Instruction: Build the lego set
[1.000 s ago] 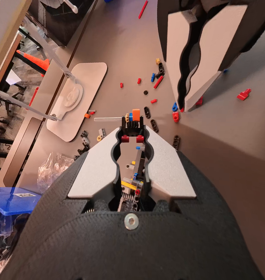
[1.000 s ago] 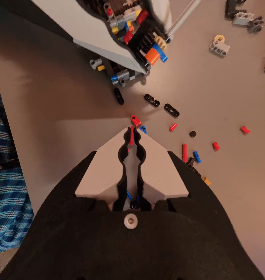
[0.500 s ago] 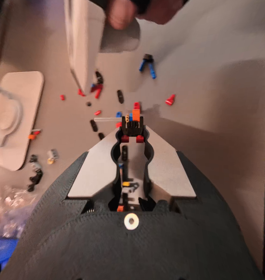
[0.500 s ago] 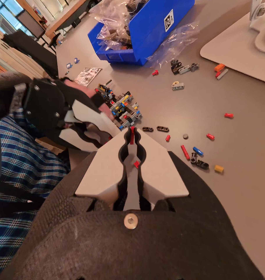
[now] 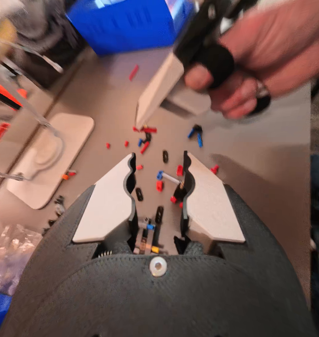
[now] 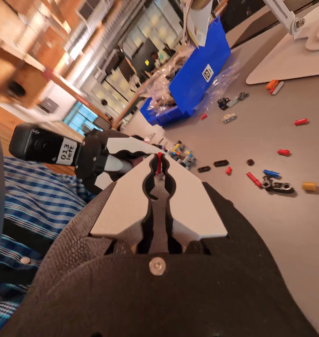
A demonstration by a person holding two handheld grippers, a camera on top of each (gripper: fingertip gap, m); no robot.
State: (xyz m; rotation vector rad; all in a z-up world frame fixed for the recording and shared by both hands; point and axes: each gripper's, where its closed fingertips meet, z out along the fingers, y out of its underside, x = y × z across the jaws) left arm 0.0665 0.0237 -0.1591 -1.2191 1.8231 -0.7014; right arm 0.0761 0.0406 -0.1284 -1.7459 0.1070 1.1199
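My claw (image 6: 159, 160) pinches a thin red peg (image 6: 159, 163) at its tips. Beyond it on the grey table (image 6: 246, 138) sits the half-built model (image 6: 182, 155), with loose pieces around and a blue bin (image 6: 189, 89) behind

Grey table (image 6: 264, 142), smooth, matte. Beyond its far edge: wood-panelled walls (image 6: 12, 76), blurred; tall lit windows (image 6: 155, 31); dark chairs (image 6: 122, 67); more tables behind.
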